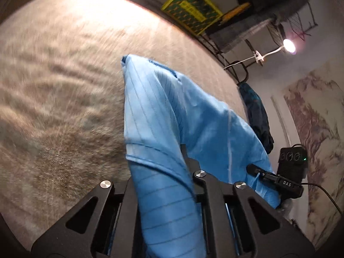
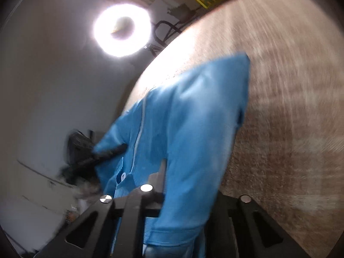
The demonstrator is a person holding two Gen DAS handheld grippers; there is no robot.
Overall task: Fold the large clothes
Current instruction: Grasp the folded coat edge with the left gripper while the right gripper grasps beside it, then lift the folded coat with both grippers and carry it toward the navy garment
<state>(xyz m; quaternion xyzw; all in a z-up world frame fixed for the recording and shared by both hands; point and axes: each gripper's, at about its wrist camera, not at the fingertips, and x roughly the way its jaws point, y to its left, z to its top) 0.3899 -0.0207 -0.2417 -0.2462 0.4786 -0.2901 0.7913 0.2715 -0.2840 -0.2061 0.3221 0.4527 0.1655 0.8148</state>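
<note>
A light blue garment (image 1: 163, 107) with thin dark stripes hangs in front of me over a fuzzy beige surface (image 1: 64, 86). My left gripper (image 1: 172, 152) is shut on one upper edge of it, and the cloth drapes over the fingertips and hides them. In the right wrist view the same blue garment (image 2: 193, 107), with a pale zip line down it, is pinched in my right gripper (image 2: 169, 169). Each gripper also shows in the other's view: the right gripper (image 1: 260, 173) and the left gripper (image 2: 111, 152) both grip the cloth. The beige surface (image 2: 290, 107) lies below.
A yellow-green crate (image 1: 191, 8) and dark bundles stand beyond the far edge. There is a small lamp (image 1: 289, 45), a ring light (image 2: 121, 30), a dark blue cloth (image 1: 255, 116) hanging at the side, a black box (image 1: 292, 161) with a cable, and a patterned wall (image 1: 318, 129).
</note>
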